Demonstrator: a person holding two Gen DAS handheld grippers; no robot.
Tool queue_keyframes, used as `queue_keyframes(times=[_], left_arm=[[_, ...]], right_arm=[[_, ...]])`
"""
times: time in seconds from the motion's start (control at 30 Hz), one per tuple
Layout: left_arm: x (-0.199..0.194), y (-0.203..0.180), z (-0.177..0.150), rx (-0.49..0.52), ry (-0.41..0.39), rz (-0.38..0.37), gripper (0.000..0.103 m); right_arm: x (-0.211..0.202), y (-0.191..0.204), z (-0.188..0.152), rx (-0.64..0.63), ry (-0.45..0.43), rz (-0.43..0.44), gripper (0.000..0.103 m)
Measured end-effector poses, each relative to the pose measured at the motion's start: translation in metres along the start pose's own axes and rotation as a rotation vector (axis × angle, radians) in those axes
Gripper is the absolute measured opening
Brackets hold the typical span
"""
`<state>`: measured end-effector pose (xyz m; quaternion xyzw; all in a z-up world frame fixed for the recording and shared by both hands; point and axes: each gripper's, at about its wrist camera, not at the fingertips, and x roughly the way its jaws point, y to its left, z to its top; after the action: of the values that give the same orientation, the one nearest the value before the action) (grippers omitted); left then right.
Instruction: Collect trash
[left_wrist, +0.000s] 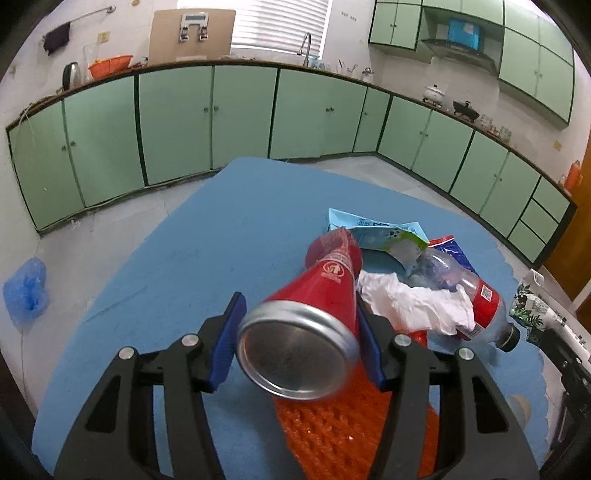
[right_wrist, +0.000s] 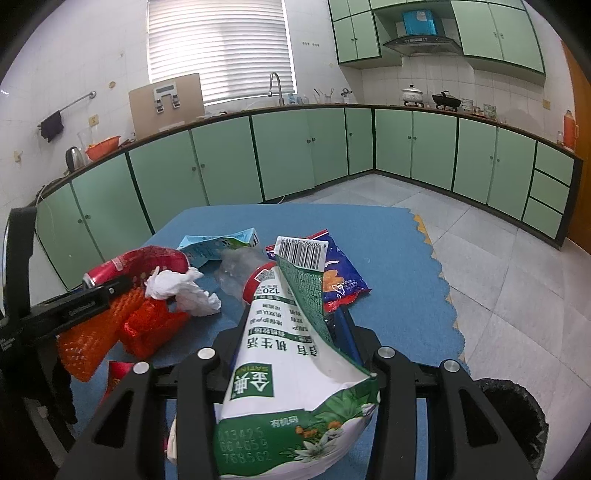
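Trash lies heaped on a blue bench (left_wrist: 229, 236). Left tool (left_wrist: 295, 336) clenches a red can (left_wrist: 314, 314) by its sides (light, stiff, slippery, likely to dent if squeezed), near end toward the camera. Right tool (right_wrist: 291, 332) grips a crumpled milk carton (right_wrist: 291, 369), soft and light. Bottle (left_wrist: 476, 295), tissue (left_wrist: 410, 299) and wrappers remain far right.

Pale green cabinets (right_wrist: 288, 155) are run along the far and right walls under a dark counter. A bright window with blinds (right_wrist: 218, 48) is set above. The floor (right_wrist: 498, 251) is laid with grey tiles.
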<state>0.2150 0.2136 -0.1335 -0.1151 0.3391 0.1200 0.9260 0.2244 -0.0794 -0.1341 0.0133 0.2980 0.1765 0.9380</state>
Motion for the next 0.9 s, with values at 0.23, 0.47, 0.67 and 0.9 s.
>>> queue_keyframes(times=[0.23, 0.47, 0.67, 0.9], left_arm=[[0.025, -0.011, 0.01, 0.075, 0.082, -0.043, 0.054], [0.025, -0.016, 0.007, 0.073, 0.053, -0.034, 0.053], [0.003, -0.017, 0.007, 0.073, -0.019, -0.054, 0.053], [-0.028, -0.011, 0.015, 0.045, -0.081, -0.077, 0.053]], right_arm=[[-0.002, 0.007, 0.0, -0.019, -0.005, 0.005, 0.044], [-0.003, 0.004, 0.001, -0.01, -0.003, -0.008, 0.044], [-0.004, 0.005, 0.002, -0.008, -0.01, -0.007, 0.044], [-0.008, 0.002, 0.002, 0.0, -0.023, -0.006, 0.044]])
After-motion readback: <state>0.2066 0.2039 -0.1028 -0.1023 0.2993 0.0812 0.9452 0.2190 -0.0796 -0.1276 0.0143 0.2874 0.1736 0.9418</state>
